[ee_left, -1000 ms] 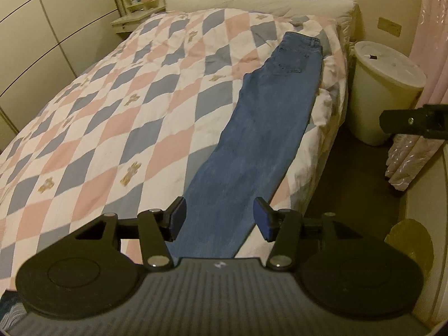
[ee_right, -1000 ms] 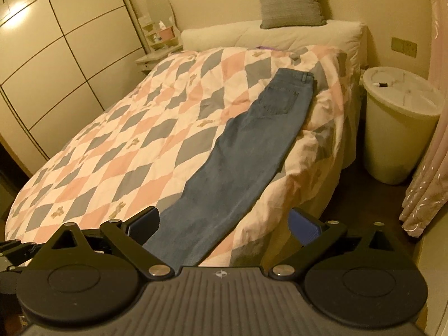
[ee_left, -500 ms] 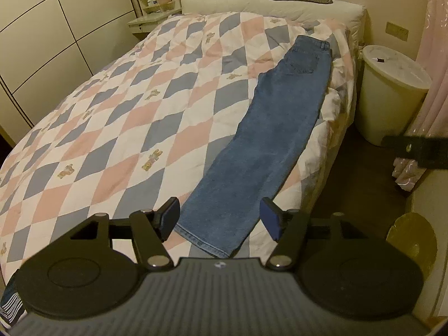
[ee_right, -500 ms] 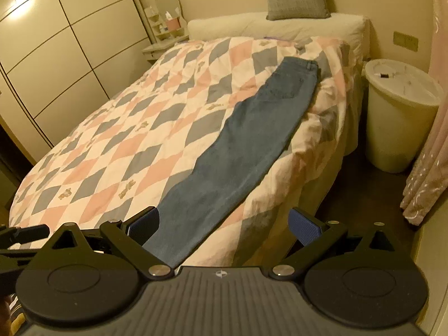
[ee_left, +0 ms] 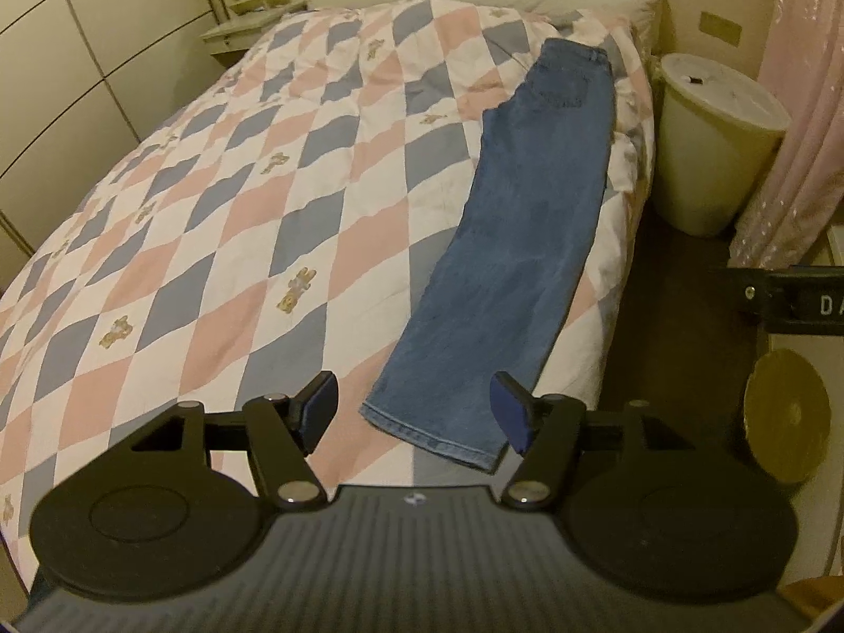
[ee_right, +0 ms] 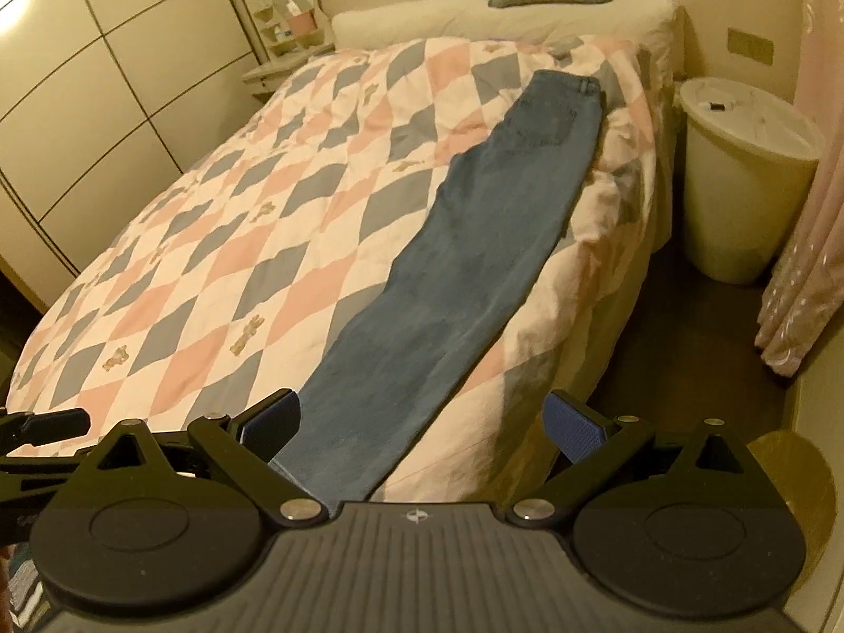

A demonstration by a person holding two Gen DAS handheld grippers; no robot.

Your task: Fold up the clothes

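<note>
From my remote station, reading left to right. At 9 o'clock in both views I see pale wardrobe doors (ee_right: 105,121), then the bed (ee_left: 237,221) under a diamond-pattern quilt in pink, grey and white. The left gripper (ee_left: 414,411) hangs over the foot of the bed with its jaws moderately apart and nothing between them; the leg hem sits just beyond the gap, at 12 o'clock from the pads. The jeans (ee_left: 527,242) lie flat along the right side of the bed, one leg laid over the other so they read as a single long strip, waistband toward the headboard at 1 o'clock, hem at the near end. The right gripper (ee_right: 424,424) has its jaws spread wide and holds nothing; the hem runs under its left pad from this angle, and I cannot tell whether they touch. At 3 o'clock stand a cream lidded bin (ee_left: 712,142) and a pink curtain (ee_right: 807,221). Judgement: the lengthwise fold looks in place, the crosswise folds are not. The scene fits an approach to the hem. The next move, as I read it, calls for both jaws to pinch the hem corners through both layers and carry them toward the waistband, keeping the edges aligned.
</note>
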